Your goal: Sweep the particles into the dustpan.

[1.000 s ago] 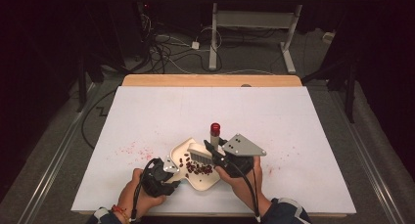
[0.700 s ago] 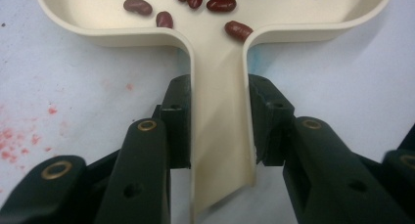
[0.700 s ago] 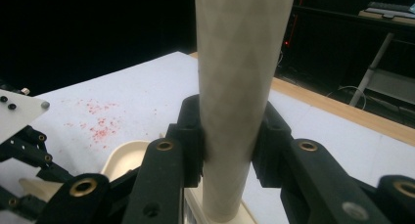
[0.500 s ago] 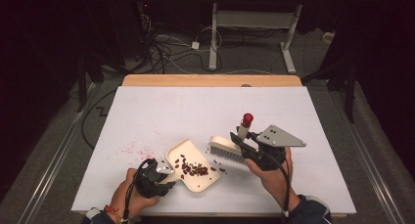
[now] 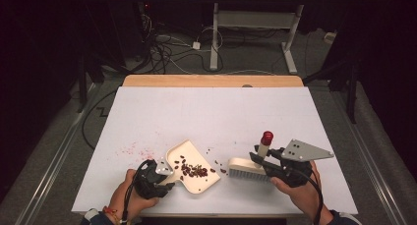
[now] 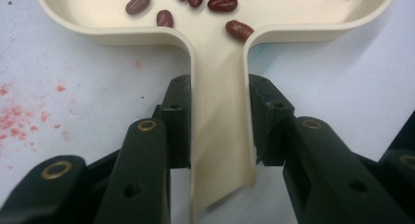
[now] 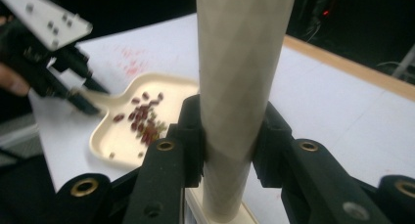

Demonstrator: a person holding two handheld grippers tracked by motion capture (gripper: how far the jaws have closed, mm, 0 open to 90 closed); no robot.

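Observation:
A cream dustpan (image 5: 196,178) lies on the white table near the front edge, with several dark red beans (image 5: 193,170) in its tray. My left gripper (image 5: 162,178) is shut on the dustpan's handle (image 6: 220,136), its pads pressing both sides. To the right, a cream hand brush (image 5: 246,168) with a red-tipped handle (image 5: 266,137) stands bristles down, apart from the pan. My right gripper (image 5: 263,162) is shut on the brush handle (image 7: 240,77). The right gripper view looks past that handle to the dustpan (image 7: 132,136) and the left gripper (image 7: 78,101).
A few loose beans (image 5: 219,165) lie on the table (image 5: 221,112) between pan and brush. Pink stains (image 5: 129,149) mark the surface left of the pan. A wooden strip (image 5: 211,81) runs along the far edge; cables and a desk frame lie on the floor beyond.
My right gripper has carried the brush rightward, off the dustpan's mouth and onto the bare table. The dustpan and my left gripper have stayed about where they were.

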